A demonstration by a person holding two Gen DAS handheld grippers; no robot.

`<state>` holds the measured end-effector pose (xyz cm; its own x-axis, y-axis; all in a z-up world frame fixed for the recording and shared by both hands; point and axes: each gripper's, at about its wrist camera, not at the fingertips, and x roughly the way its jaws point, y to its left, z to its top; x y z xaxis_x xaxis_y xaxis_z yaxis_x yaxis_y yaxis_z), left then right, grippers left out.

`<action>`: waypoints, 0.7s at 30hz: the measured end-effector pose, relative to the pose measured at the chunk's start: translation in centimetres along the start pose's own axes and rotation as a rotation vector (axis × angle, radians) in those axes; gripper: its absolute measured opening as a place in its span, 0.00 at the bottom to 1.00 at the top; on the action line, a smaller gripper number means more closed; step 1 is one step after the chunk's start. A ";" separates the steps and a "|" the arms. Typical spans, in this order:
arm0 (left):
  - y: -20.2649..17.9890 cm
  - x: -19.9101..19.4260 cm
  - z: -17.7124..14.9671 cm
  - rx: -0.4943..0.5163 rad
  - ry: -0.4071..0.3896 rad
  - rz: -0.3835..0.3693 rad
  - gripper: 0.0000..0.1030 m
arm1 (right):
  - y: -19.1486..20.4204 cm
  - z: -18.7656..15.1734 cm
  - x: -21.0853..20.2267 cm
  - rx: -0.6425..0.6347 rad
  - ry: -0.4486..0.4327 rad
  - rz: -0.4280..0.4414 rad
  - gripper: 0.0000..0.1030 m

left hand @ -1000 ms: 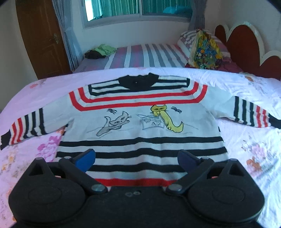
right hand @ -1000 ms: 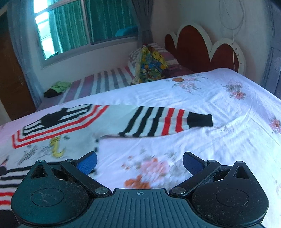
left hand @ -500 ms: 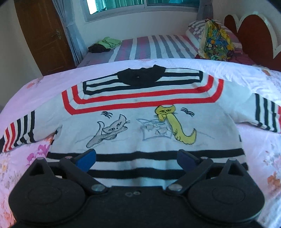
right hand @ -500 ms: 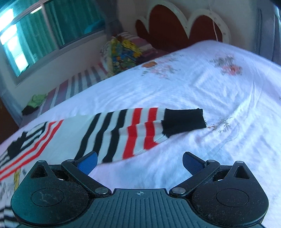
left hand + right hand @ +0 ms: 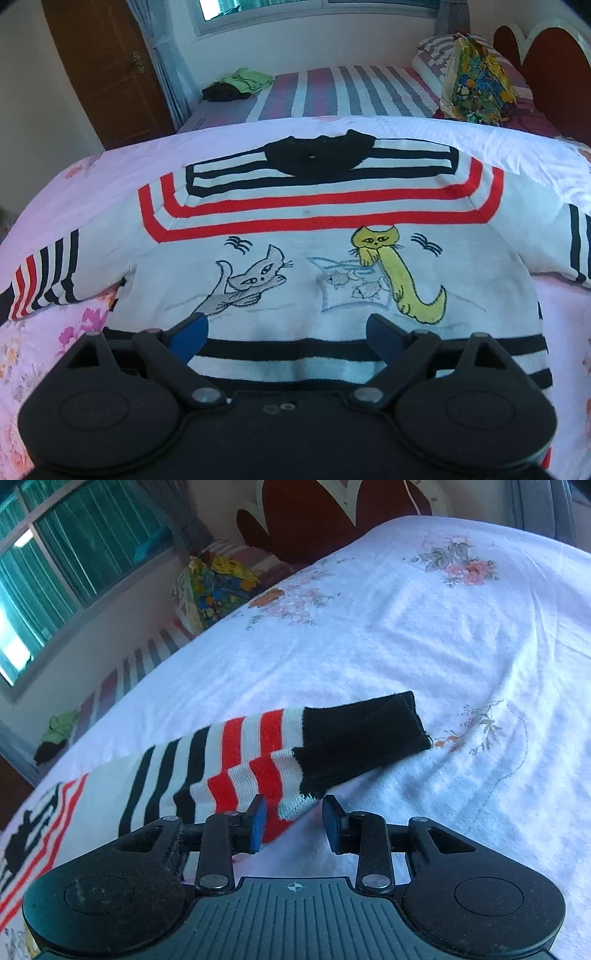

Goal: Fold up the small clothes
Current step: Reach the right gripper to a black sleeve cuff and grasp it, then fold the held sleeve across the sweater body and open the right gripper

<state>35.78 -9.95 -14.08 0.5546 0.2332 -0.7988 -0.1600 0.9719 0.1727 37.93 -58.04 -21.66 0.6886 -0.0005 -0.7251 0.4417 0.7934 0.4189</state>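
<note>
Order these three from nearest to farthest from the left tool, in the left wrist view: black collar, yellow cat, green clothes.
From the left tool:
1. Yellow cat, right side of the sweater's chest.
2. Black collar, top middle of the sweater.
3. Green clothes, on the far striped bed, near the door.

Soft daylight from the far window, blown out at the glass. Sharp on the sweater; slight blur far left in the right wrist view. Heavy fisheye bending, dark corners.

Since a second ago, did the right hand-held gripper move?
Yes. The right hand-held gripper came closer to the striped sleeve's black knitted cuff, its jaws closing around the sleeve edge.
</note>
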 end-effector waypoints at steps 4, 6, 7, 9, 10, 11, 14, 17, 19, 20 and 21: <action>0.3 0.7 0.2 0.009 0.009 0.008 0.77 | -0.9 0.8 0.7 0.075 -0.018 0.032 0.32; 0.4 1.3 0.3 0.028 0.029 0.007 0.71 | -0.8 1.0 0.8 0.077 -0.024 0.038 0.32; 0.5 1.5 0.2 0.036 0.039 0.007 0.66 | -0.5 1.1 0.9 0.071 -0.025 0.037 0.32; 0.8 2.0 0.1 0.044 0.061 0.003 0.58 | -0.4 1.1 0.8 0.079 -0.032 0.040 0.27; 1.1 2.1 0.1 0.042 0.067 0.002 0.56 | -0.4 1.1 0.5 0.095 -0.043 0.050 0.17; 1.4 2.2 0.1 0.035 0.070 0.000 0.56 | -0.5 1.2 0.3 0.104 -0.050 0.062 0.10; 2.5 2.0 0.1 0.005 0.064 -0.009 0.56 | 0.5 1.3 -0.8 0.087 -0.097 0.086 0.10; 4.3 1.7 0.3 -0.070 0.056 -0.064 0.56 | 2.8 1.4 -2.0 0.040 -0.135 0.122 0.09; 5.6 1.7 0.4 -0.125 0.056 -0.113 0.57 | 5.3 1.4 -2.7 -0.015 -0.153 0.158 0.09; 6.2 1.6 0.4 -0.139 0.048 -0.129 0.57 | 7.1 1.2 -3.2 -0.058 -0.162 0.179 0.09; 6.7 1.4 0.4 -0.138 0.028 -0.145 0.56 | 8.8 0.9 -3.6 -0.097 -0.171 0.196 0.09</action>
<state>35.78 -3.06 -13.86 0.5570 0.0885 -0.8258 -0.1916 0.9812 -0.0241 39.83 -51.56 -14.84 0.8462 0.0629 -0.5291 0.2388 0.8428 0.4823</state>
